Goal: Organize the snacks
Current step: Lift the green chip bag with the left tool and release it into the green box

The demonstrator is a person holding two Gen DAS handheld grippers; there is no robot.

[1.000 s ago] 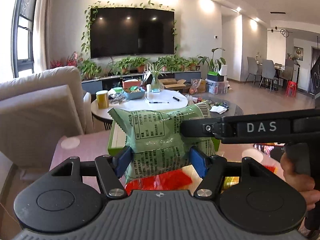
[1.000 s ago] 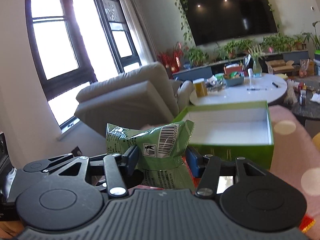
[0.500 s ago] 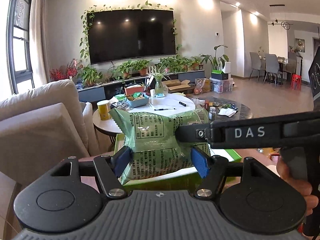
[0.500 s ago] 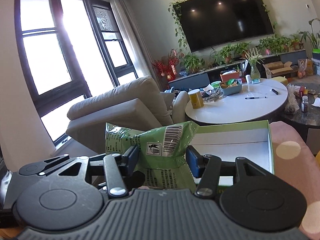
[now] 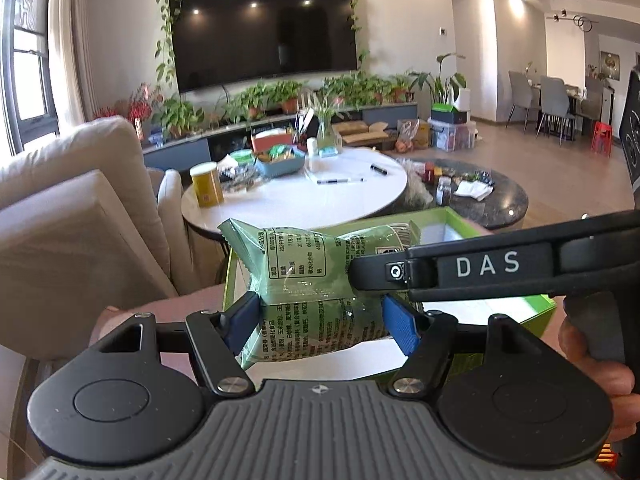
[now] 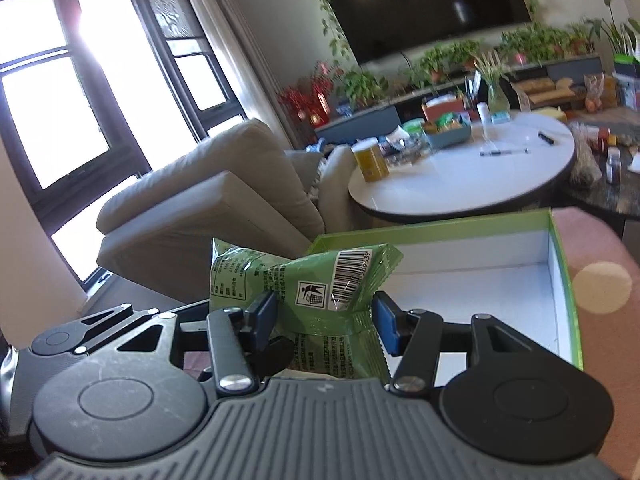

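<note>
A crinkled green snack bag [image 5: 304, 272] hangs in the air between both grippers. In the left wrist view my left gripper [image 5: 322, 322] is shut on its lower part, blue pads pressing both sides. The DAS-marked body of the right gripper reaches in from the right and grips the bag's right end. In the right wrist view my right gripper [image 6: 324, 320] is shut on the green snack bag [image 6: 320, 284] near its barcode. Just behind and below the bag lies an open green box [image 6: 440, 232] with a bare white inside; the same green box [image 5: 448, 216] shows behind the bag in the left wrist view.
The box rests on a pink surface with pale dots [image 6: 600, 288]. A beige armchair [image 5: 72, 216] stands to the left. Beyond are a round white table [image 5: 304, 200] with a yellow can, pens and a snack tray, and a dark round table [image 5: 492, 200]. A hand [image 5: 592, 364] holds the right gripper.
Both grippers have carried the bag forward, from above red snack packets to the near left corner of the green box. The red packets have dropped out of view.
</note>
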